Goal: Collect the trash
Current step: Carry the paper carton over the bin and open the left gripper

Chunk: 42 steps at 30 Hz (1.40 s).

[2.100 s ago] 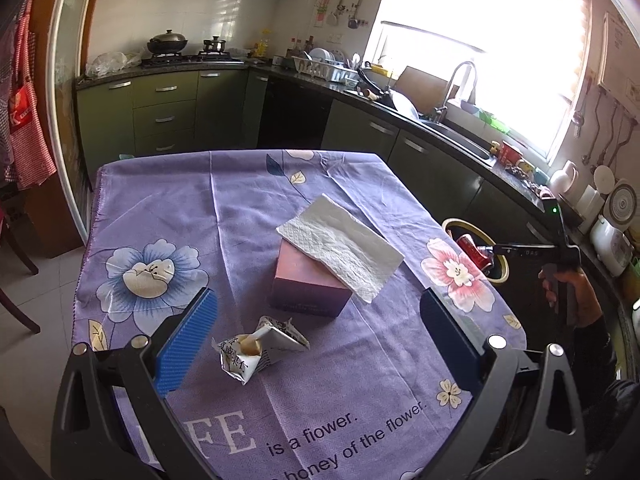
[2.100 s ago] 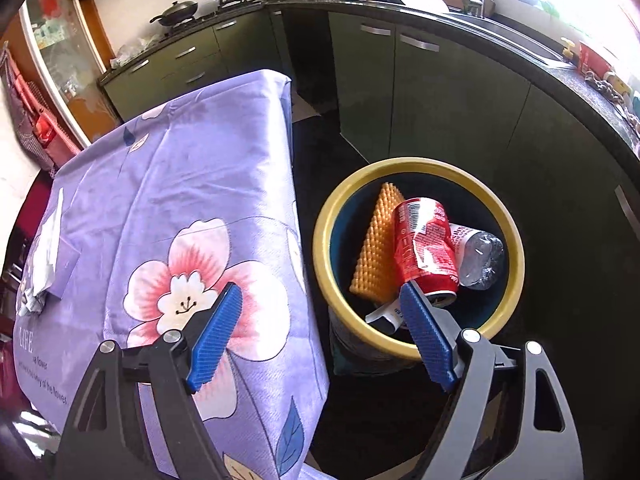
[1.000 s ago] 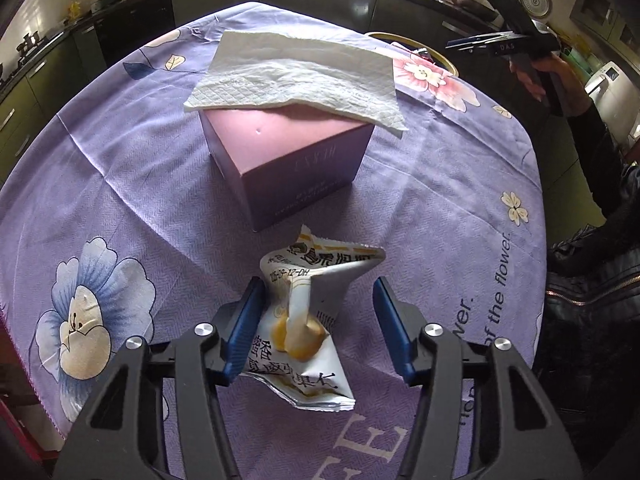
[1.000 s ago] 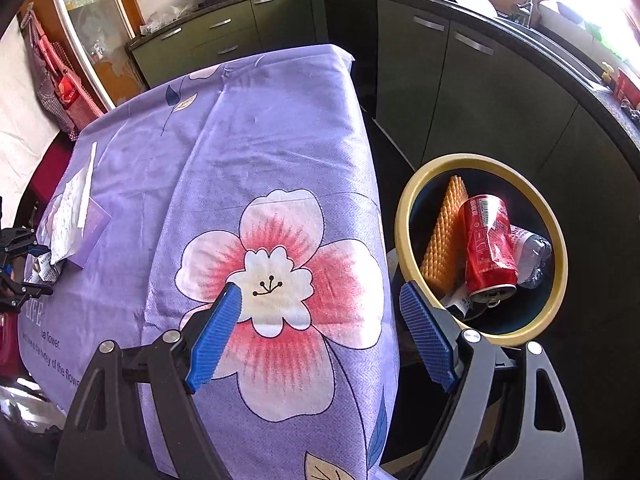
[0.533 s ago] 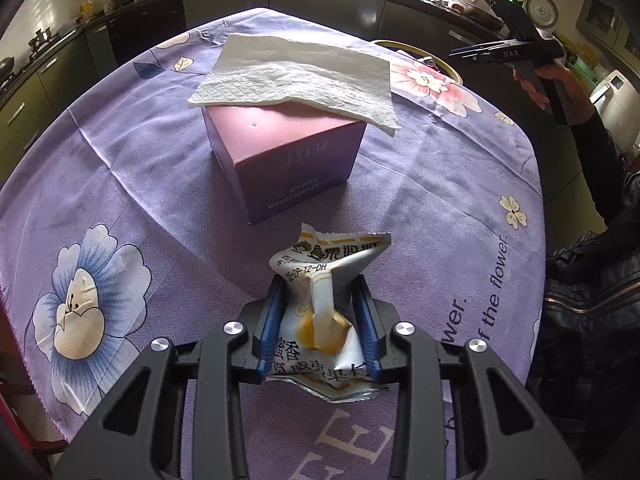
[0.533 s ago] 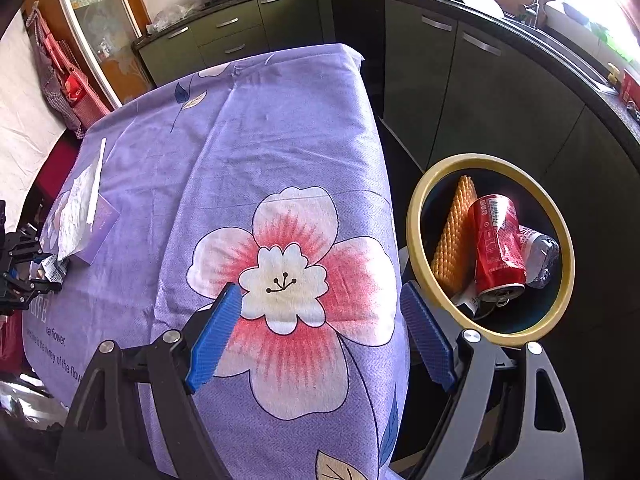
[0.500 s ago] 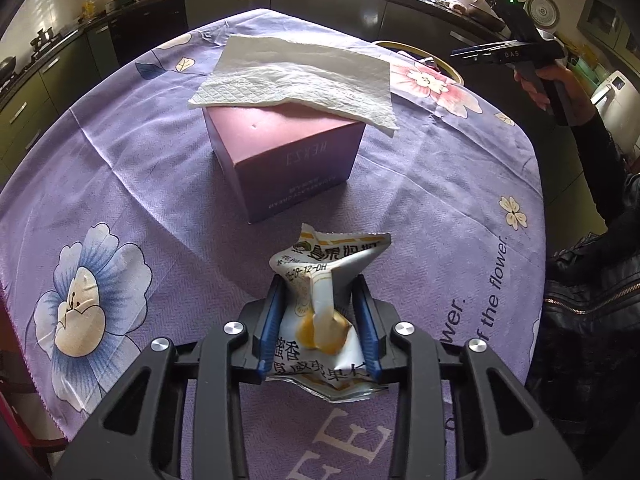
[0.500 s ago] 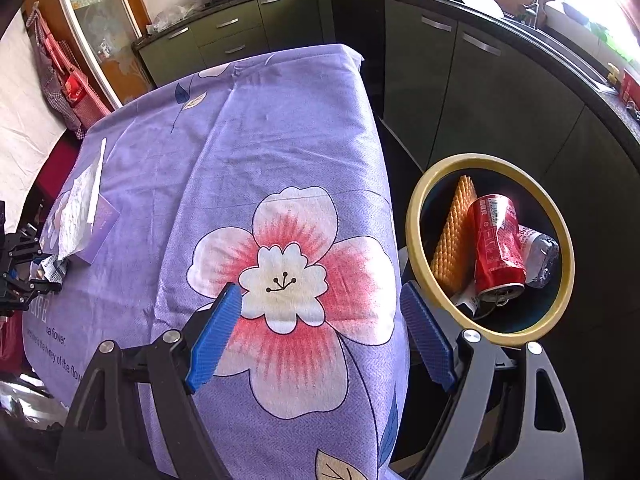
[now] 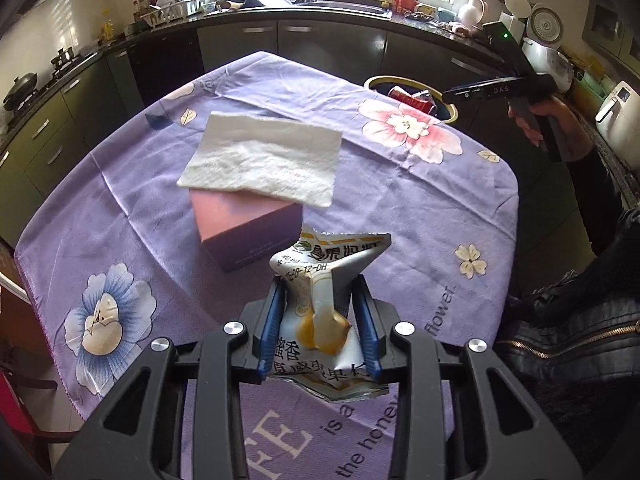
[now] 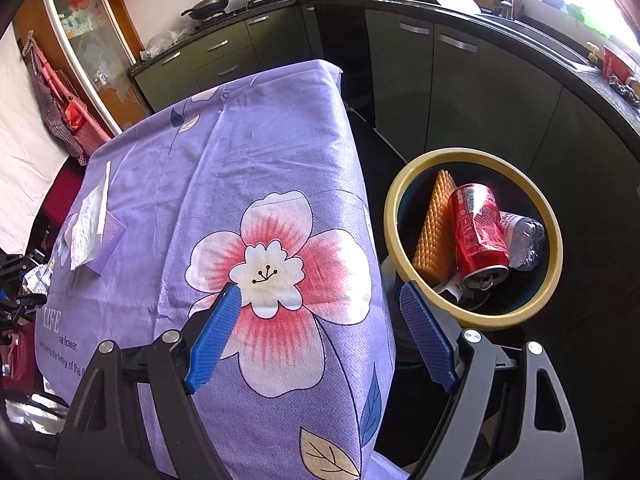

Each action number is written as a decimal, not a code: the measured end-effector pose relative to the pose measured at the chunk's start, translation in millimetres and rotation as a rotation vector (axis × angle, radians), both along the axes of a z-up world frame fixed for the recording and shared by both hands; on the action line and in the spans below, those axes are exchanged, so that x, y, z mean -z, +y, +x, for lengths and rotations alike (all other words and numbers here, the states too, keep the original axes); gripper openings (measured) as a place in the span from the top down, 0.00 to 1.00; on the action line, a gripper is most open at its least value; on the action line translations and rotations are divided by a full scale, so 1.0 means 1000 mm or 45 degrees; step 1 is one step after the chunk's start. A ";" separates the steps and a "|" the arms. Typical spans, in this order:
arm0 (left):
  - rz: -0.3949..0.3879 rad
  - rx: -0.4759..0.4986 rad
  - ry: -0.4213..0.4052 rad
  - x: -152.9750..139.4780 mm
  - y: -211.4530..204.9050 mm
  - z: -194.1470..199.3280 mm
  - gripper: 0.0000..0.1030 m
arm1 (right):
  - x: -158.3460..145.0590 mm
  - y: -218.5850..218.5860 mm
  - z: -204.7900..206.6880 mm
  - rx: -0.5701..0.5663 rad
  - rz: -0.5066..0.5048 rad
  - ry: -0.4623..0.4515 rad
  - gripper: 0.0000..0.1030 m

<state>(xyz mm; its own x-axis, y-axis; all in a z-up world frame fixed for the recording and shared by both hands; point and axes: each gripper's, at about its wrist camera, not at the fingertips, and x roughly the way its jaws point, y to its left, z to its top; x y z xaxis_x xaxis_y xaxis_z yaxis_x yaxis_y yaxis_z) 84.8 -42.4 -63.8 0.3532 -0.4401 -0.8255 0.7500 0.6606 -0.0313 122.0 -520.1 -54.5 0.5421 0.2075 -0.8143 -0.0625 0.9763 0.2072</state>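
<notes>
One purple-clothed tabletop (image 9: 400,200) carries a pink box (image 9: 244,232) under a napkin (image 9: 260,160); beside its edge, a yellow-rimmed bin (image 10: 472,320) holds a red can (image 10: 478,236). Left gripper (image 9: 320,312) fingers pinch a wrapper (image 9: 324,280) above the cloth; right gripper (image 10: 320,320) fingers gape empty

One wrapper (image 9: 326,300), one box (image 9: 246,232) — one tissue (image 9: 260,160), one bin (image 10: 472,160), one can (image 10: 478,236).

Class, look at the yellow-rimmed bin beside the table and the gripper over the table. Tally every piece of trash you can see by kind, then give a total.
Red drink can: 1
Crushed plastic bottle: 1
Orange ridged piece: 1
White scrap under the can: 1
Crumpled snack wrapper, held in the left gripper: 1
Total: 5
</notes>
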 end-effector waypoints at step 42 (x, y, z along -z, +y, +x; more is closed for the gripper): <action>-0.249 -0.037 0.136 0.000 -0.381 0.126 0.24 | 0.023 -0.164 -0.097 0.332 0.192 -0.102 0.19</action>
